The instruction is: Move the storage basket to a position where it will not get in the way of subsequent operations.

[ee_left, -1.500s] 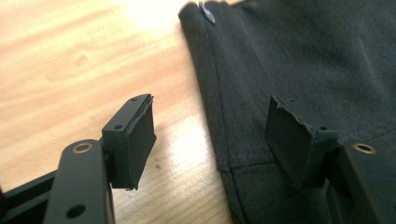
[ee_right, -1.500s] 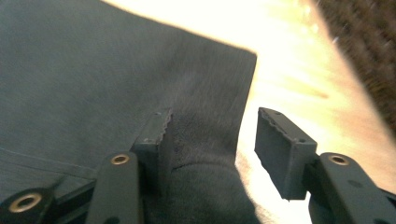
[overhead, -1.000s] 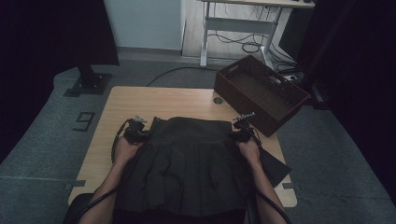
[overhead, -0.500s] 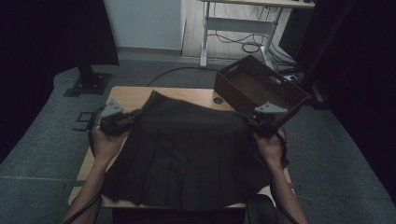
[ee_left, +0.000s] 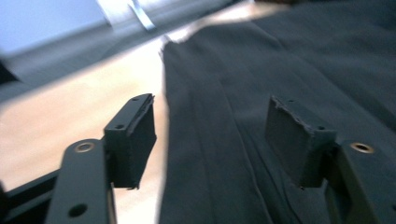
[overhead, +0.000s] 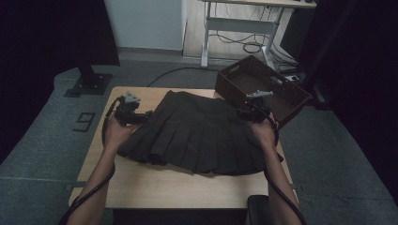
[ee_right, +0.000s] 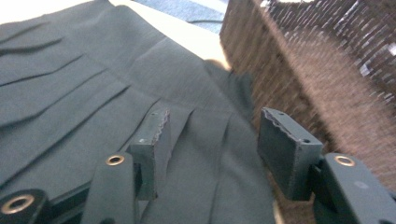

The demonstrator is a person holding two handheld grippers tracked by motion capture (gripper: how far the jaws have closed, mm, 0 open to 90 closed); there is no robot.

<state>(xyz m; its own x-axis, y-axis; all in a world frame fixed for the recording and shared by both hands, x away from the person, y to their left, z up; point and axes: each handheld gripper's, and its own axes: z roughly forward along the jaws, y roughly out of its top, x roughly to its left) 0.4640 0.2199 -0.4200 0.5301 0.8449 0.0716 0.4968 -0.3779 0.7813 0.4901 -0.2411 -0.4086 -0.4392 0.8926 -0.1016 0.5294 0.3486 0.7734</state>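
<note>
A dark pleated skirt [overhead: 197, 133] lies spread flat on the wooden table [overhead: 178, 187], its narrow waist toward the far edge. My left gripper [overhead: 146, 116] hovers at the skirt's left edge. In the left gripper view its jaws [ee_left: 210, 103] have just been opening and stand apart over the skirt's [ee_left: 261, 56] edge, with no cloth pinched. My right gripper [overhead: 240, 112] is at the skirt's right edge beside the basket. Its jaws [ee_right: 215, 116] have also just been opening and gape above the pleats [ee_right: 70, 79], pads touching nothing.
A dark woven basket [overhead: 263, 86] stands at the table's far right corner, close to my right gripper, and its wall [ee_right: 327, 70] is seen from the right gripper. Bare wood shows along the near edge and left of the skirt. Grey floor surrounds the table.
Half a second ago both grippers held the skirt up, spread wide. Now both have let go, the jaws stand open, and the skirt lies flat on the table.
</note>
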